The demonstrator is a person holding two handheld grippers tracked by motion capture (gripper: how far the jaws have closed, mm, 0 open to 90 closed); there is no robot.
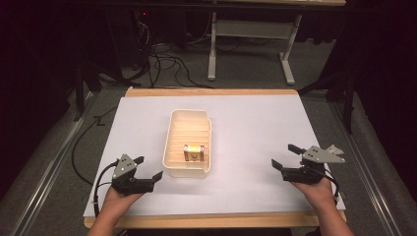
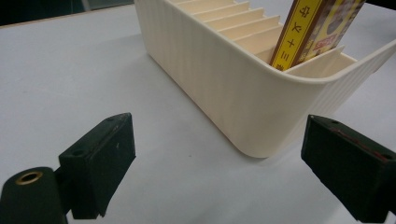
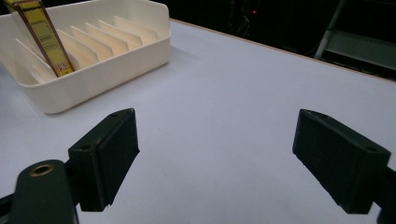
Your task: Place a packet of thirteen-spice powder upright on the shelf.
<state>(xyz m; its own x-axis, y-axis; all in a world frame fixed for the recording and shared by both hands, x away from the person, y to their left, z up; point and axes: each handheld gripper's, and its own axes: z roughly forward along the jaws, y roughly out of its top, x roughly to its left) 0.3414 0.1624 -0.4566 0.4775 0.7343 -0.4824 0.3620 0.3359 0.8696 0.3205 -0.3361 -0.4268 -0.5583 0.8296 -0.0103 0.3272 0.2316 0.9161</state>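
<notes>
One yellow box (image 1: 193, 152) inside ribbed tray (image 1: 178, 169).

Yellow packet (image 1: 193, 152) standing tilted in a near slot of cream slotted tray (image 1: 173, 142), mid-table

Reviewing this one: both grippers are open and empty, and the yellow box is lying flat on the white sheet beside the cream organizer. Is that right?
Not quite. The yellow box is not on the white sheet; it stands in a slot of the cream organizer, near its close end, as the high view shows. The left gripper and right gripper are open and empty.
</notes>
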